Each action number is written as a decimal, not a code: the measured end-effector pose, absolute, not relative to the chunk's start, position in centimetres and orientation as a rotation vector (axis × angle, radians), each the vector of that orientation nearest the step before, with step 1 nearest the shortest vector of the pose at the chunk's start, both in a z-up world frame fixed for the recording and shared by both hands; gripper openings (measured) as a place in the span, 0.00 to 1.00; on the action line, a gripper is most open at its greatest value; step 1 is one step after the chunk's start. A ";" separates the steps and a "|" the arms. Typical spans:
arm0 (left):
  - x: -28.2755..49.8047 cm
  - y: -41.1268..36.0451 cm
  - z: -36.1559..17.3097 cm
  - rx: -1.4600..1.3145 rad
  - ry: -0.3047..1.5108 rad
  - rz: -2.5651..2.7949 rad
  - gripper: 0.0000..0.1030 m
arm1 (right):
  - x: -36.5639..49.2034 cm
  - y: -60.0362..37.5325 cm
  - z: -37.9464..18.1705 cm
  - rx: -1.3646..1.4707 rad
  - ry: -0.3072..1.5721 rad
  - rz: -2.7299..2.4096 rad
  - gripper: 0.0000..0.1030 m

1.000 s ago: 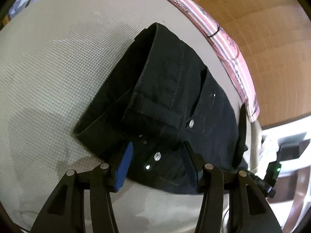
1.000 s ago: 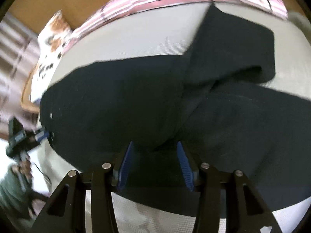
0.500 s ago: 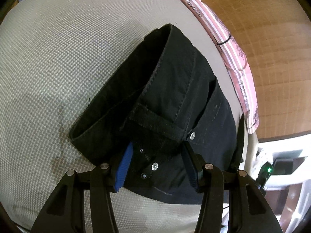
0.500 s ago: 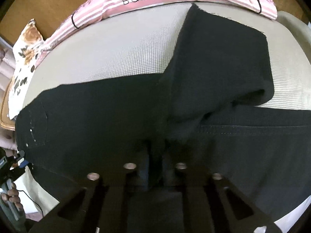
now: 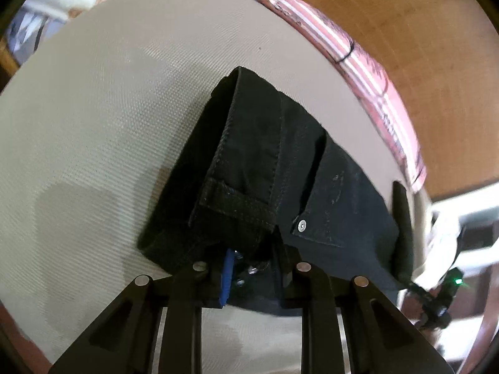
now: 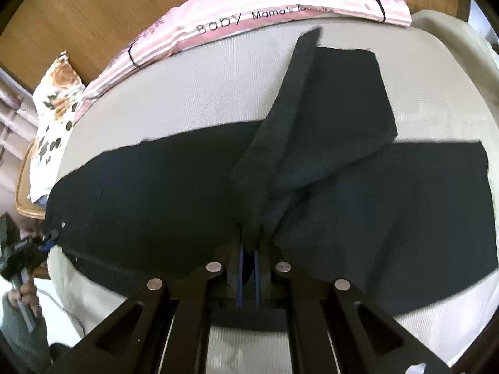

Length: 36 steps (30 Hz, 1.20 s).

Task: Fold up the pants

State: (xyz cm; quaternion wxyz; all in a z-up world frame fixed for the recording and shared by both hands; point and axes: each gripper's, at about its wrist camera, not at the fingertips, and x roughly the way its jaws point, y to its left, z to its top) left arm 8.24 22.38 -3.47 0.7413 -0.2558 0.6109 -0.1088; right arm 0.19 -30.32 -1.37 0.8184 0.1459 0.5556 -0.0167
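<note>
Black pants lie spread across a beige mattress. In the right wrist view one leg is folded up and angles away toward the pillow. My right gripper is shut on a pinch of the pants' near edge where that leg rises. In the left wrist view the waistband end with belt loop and rivets is lifted and bunched. My left gripper is shut on the waistband, its blue pad partly covered by cloth.
A pink striped pillow lies along the far edge of the mattress against a wooden headboard. A floral cushion sits at the far left. The left gripper shows at the mattress's left end in the right wrist view.
My right gripper has closed onto the pants' edge and lifted it. My left gripper has narrowed onto the waistband and raised it, so the cloth now bunches over its pads.
</note>
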 end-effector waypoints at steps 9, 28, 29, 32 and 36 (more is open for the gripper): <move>8.3 19.9 -5.1 -0.287 1.381 -0.212 0.22 | -4.4 -30.0 -7.1 0.406 1.327 -0.065 0.05; 3.9 12.1 3.7 -0.076 1.223 -0.395 0.37 | -0.8 -39.4 0.5 0.421 1.153 -0.031 0.51; 3.9 9.8 3.6 -0.069 1.225 -0.455 0.37 | 0.4 -40.3 0.7 0.425 1.148 -0.033 0.51; 3.7 2.7 2.3 -0.053 1.267 -0.642 0.37 | 5.0 -43.0 0.1 0.506 1.167 -0.011 0.47; 2.6 -7.4 -0.4 0.044 1.337 -0.849 0.37 | 9.7 -45.7 -1.8 0.618 1.190 -0.012 0.45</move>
